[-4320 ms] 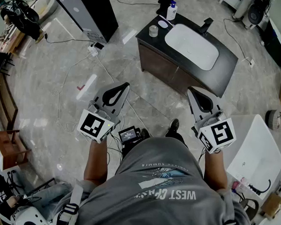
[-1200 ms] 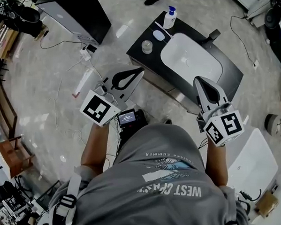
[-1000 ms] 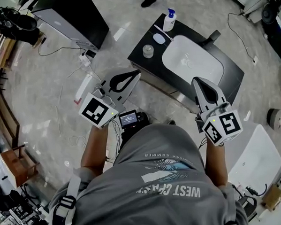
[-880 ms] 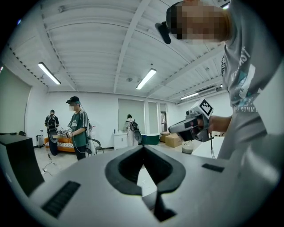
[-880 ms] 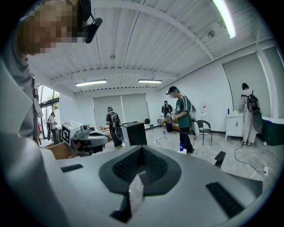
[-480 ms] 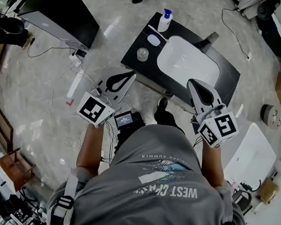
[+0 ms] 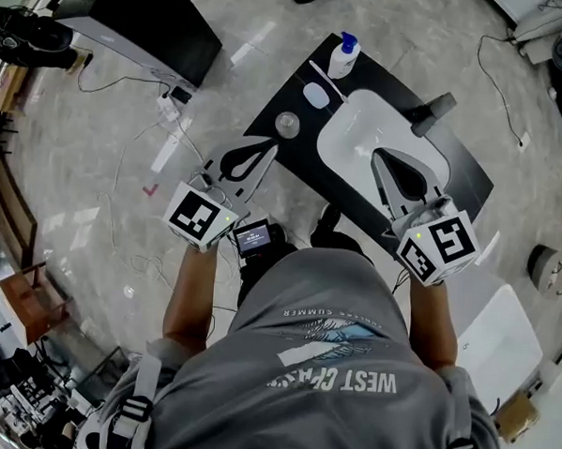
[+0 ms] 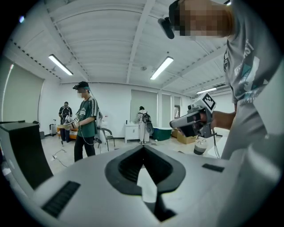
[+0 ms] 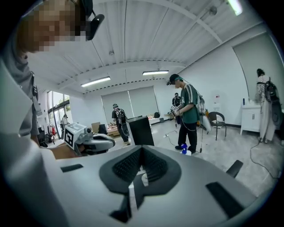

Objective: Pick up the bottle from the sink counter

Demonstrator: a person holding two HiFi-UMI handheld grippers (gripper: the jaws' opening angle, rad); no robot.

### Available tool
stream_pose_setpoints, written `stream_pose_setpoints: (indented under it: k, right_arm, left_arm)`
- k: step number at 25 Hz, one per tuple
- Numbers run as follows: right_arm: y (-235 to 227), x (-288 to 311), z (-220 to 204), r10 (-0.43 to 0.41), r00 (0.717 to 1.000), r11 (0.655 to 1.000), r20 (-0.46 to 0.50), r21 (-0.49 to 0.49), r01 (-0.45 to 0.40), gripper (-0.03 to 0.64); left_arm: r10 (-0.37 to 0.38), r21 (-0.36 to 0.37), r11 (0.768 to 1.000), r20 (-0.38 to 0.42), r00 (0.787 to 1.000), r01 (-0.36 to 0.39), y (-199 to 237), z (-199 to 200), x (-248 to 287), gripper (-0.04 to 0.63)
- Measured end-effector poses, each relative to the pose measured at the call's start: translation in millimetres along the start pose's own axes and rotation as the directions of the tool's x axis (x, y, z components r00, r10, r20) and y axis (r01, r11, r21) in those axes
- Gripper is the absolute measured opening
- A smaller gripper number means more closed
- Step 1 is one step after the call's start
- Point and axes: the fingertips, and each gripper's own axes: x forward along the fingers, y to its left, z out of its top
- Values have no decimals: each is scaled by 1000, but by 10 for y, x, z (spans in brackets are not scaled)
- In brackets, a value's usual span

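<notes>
Left claw (image 7: 269, 147) and right claw (image 7: 379, 158) are both closed and empty on the near side of the basin (image 7: 361, 129), and the pump bottle (image 7: 343, 56) stands beyond the basin's far-left corner on the surface (image 7: 462, 177); I judge it light, stiff and slick, best gripped round its body.

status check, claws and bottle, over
Left claw and right claw shut, empty. Pump bottle upright, sink counter far corner, untouched. Cup and small dish near path.
</notes>
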Motion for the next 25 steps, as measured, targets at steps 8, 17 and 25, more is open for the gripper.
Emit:
stream_pose_setpoints:
  k: [8, 17, 25]
  right_arm:
    - [-106, 294, -176, 138, 989, 990, -50, 14, -138, -3]
    - [23, 460, -202, 106, 991, 994, -84, 32, -104, -3]
    - [74, 653, -323, 73, 988, 997, -133, 50, -67, -3]
  left_arm:
    - [121, -58, 990, -69, 990, -125, 95, -356, 154, 2]
    - [73, -161, 983, -106, 992, -90, 267, -933, 160, 2]
    - [-4, -180, 983, -96, 995, -14, 399, -1253, 410, 126]
